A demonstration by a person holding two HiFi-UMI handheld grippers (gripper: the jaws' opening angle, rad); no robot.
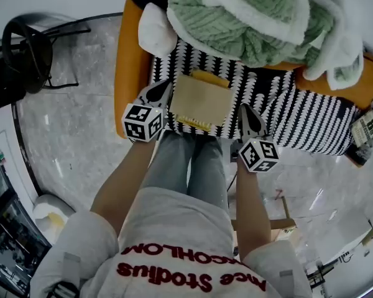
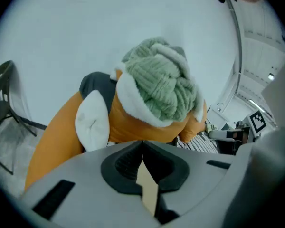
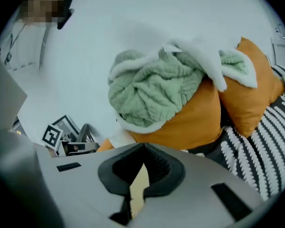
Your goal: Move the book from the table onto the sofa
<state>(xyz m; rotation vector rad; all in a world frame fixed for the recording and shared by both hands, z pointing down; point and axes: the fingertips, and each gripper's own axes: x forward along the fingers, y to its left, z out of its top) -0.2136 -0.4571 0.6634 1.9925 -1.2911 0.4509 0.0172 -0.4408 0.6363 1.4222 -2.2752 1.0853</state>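
The book (image 1: 201, 99) is seen lying flat on the striped cover (image 1: 298, 120) of the orange sofa (image 1: 127, 73), just below the green blanket (image 1: 248, 17). It is flanked by both tools: the left gripper (image 1: 161, 92) is held just beside its left edge, the right gripper (image 1: 248, 112) just beside its right edge. In each gripper view the jaws are seen brought together at the tips, and nothing is clamped between the pads. The book is gripped by neither.
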